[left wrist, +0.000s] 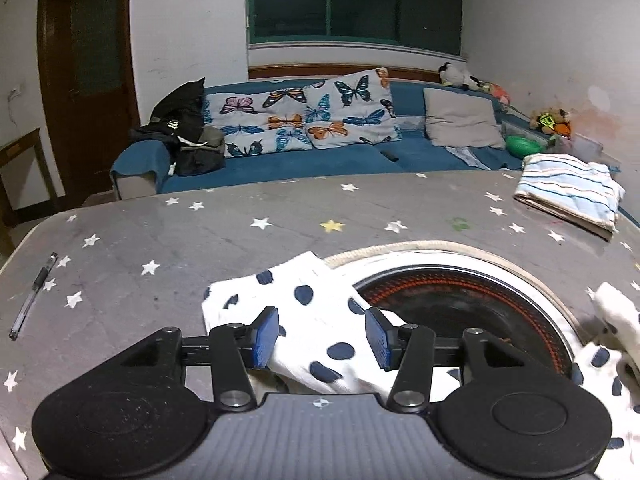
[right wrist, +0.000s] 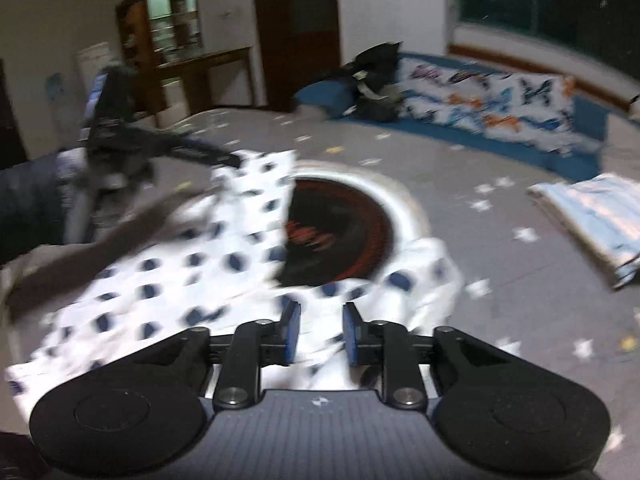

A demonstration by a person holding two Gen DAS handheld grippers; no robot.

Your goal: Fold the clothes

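Observation:
A white garment with navy dots point(left wrist: 320, 320) lies rumpled on the grey star-patterned table point(left wrist: 160, 232), partly covering a round black and red burner point(left wrist: 460, 304) set into it. My left gripper point(left wrist: 322, 338) is open just above the garment's left part, with cloth showing between its blue pads point(left wrist: 266, 336). The right wrist view is motion-blurred. There the garment point(right wrist: 180, 264) spreads to the left of the burner point(right wrist: 340, 232). My right gripper point(right wrist: 322, 334) is open at a narrower gap over the garment's near edge. The left gripper point(right wrist: 230, 158) reaches the cloth's far corner.
A folded blue and white striped cloth point(left wrist: 568, 192) lies at the table's far right. A pen point(left wrist: 34, 296) rests near the left edge. Beyond the table stands a blue sofa point(left wrist: 300, 160) with butterfly pillows. A dark sleeve point(right wrist: 24, 208) shows at the left.

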